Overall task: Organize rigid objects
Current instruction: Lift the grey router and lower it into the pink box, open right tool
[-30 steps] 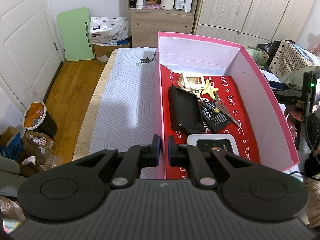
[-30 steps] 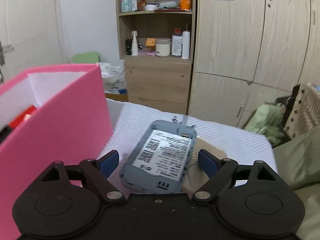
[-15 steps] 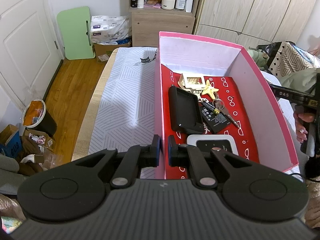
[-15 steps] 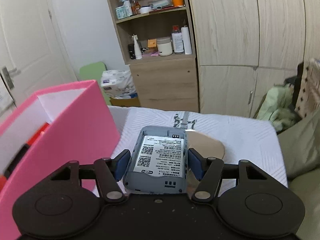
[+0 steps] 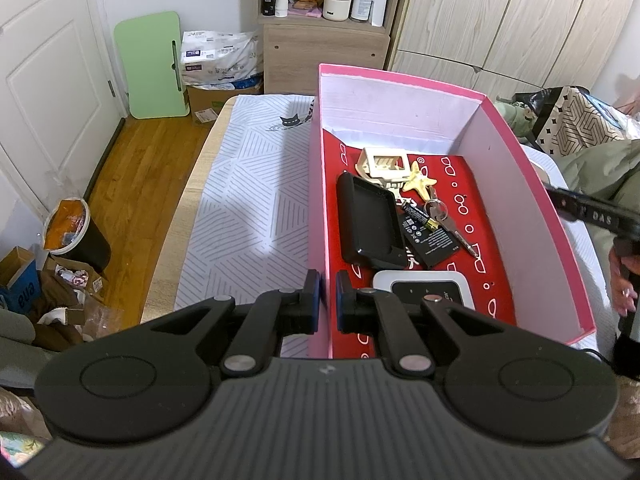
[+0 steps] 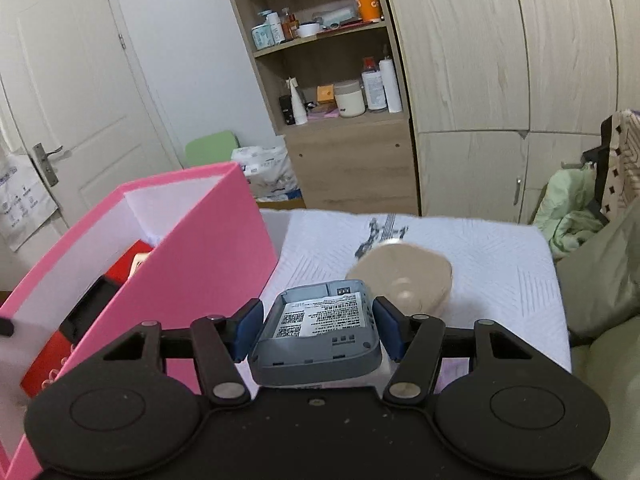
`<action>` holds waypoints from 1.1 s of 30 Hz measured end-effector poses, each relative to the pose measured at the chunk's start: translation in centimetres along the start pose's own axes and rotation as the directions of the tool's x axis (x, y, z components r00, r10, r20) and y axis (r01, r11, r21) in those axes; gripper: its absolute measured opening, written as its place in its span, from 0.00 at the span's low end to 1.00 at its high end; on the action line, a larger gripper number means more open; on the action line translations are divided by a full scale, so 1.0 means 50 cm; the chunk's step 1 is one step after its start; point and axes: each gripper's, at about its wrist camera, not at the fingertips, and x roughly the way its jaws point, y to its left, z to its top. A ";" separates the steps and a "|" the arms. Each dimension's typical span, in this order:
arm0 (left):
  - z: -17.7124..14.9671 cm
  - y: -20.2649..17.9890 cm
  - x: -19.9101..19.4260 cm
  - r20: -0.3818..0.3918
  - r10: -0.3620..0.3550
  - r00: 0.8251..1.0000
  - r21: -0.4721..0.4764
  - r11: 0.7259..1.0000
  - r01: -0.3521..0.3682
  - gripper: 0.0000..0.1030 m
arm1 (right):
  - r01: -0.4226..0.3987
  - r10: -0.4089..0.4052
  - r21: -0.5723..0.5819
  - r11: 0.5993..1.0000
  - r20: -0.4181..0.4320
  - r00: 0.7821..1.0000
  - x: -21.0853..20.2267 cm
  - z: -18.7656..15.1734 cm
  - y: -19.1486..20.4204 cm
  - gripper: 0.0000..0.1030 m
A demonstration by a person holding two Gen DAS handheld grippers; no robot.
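Note:
My left gripper (image 5: 328, 306) is shut on the near left wall of the pink box (image 5: 520, 184), one pad on each side. On the box's red floor lie a black tray (image 5: 368, 220), a white router (image 5: 424, 288), a flat battery (image 5: 434, 240), keys (image 5: 444, 220), a starfish (image 5: 420, 178) and a cream frame (image 5: 384, 164). My right gripper (image 6: 316, 328) is shut on a grey device shell (image 6: 320, 320) with a white label. It holds the shell off the cloth, just right of the pink box (image 6: 180, 260).
A beige round piece (image 6: 404, 280) lies on the white patterned cloth (image 6: 480, 264) beyond the held shell. A person's hand (image 5: 624, 280) shows at the box's right side. Shelves and wardrobe doors stand behind; a bin (image 5: 76, 236) and cartons sit on the floor at left.
The right gripper's jaws closed onto the grey shell, lifted it off the cloth and levelled it, with the pink box now closer at left. The left gripper stayed put.

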 end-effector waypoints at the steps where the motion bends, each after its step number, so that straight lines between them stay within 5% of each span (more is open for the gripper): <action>1: 0.000 -0.001 0.000 0.000 -0.001 1.000 -0.001 1.000 0.001 0.06 | -0.013 0.013 0.016 1.000 -0.003 1.000 -0.004 -0.003 -0.003 0.63; 14: 0.001 0.003 -0.001 0.003 -0.003 1.000 -0.005 1.000 0.003 0.06 | -0.065 0.062 0.035 0.997 0.084 0.995 -0.077 0.030 0.012 0.63; 19: 0.001 0.001 -0.001 0.001 0.009 1.000 -0.001 1.000 -0.009 0.06 | -0.137 0.151 -0.098 0.986 0.144 0.978 -0.120 0.069 0.088 0.63; 22: 0.003 0.001 -0.001 -0.006 0.007 1.000 -0.004 1.000 -0.007 0.06 | -0.112 0.150 -0.238 0.965 0.146 0.978 -0.117 0.081 0.155 0.63; 29: 0.000 0.003 0.000 -0.001 -0.005 1.000 -0.012 1.000 0.005 0.06 | -0.022 0.071 -0.558 0.829 0.066 0.995 -0.028 0.090 0.280 0.63; 33: -0.001 0.006 0.001 0.001 -0.013 1.000 -0.015 1.000 0.013 0.06 | 0.054 -0.033 -0.697 0.715 0.044 0.999 0.035 0.081 0.326 0.63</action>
